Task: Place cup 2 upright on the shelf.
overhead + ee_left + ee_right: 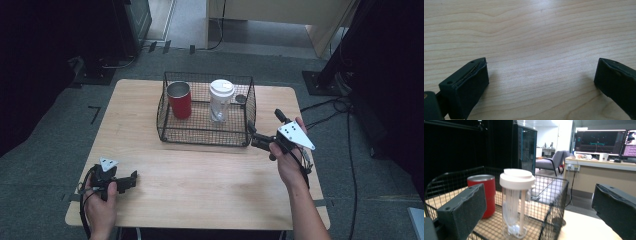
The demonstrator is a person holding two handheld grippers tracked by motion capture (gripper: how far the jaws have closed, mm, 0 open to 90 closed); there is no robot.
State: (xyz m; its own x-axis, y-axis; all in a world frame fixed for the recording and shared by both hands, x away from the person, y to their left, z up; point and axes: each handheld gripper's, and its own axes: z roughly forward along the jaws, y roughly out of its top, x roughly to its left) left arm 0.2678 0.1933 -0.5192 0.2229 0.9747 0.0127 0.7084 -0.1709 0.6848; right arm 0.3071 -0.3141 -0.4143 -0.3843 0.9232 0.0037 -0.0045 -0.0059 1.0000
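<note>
Left gripper (pixel 541 77) jaws spread wide — empty; bare wooden table (pixel 529 32) beneath.

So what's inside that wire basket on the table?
The wire basket holds a red tumbler and a clear jar with a white lid, both upright. Pale contents show through the jar; the tumbler's inside is hidden from the right gripper view.

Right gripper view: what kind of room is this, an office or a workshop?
Probably a lab or office workspace. Behind the wire basket stand lit computer monitors on a desk, a grey chair and a tall dark equipment cabinet. The high view shows cables across a carpeted floor.
</note>
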